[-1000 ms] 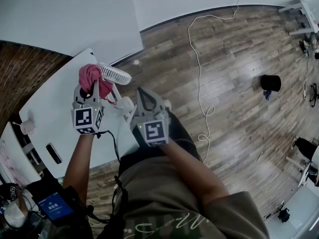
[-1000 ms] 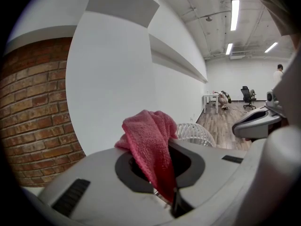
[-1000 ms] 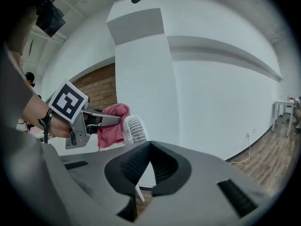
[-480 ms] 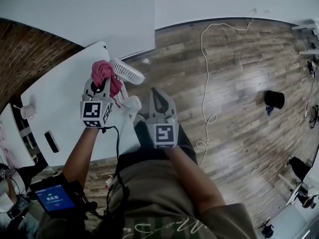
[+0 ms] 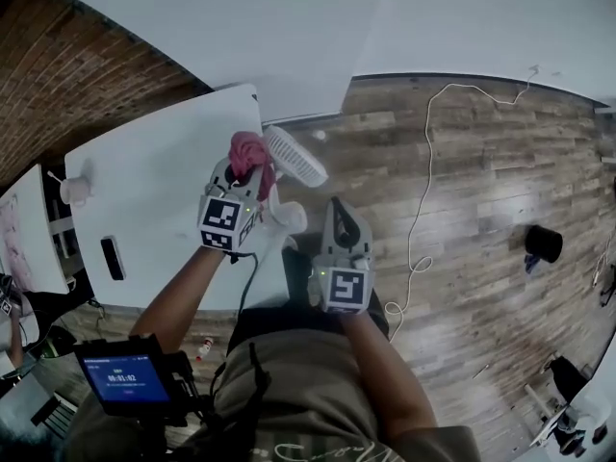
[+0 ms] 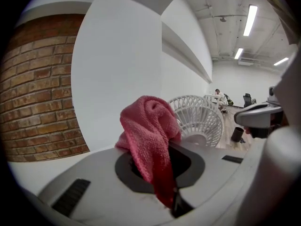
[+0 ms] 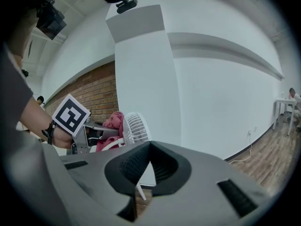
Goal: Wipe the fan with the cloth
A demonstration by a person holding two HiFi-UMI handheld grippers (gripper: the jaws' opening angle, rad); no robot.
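Pink, nubby terry cloth (image 6: 150, 131) hung bunched and pinched in the left hand-held gripper (image 5: 243, 173), right beside the white fan (image 5: 296, 157) at the counter (image 5: 144, 181) edge. The fan's round, thin-ribbed plastic grille turned its flat side toward the cloth and slanted from upper left to lower right in the head view. The right hand-held gripper (image 5: 343, 208) hovered near the fan's base, jaws pressed together on nothing.

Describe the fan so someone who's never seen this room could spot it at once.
Find the white table beside the brick wall. At its corner by the wood floor stands a small white fan. It alone has a round slatted grille, next to the pink cloth in the left claw.
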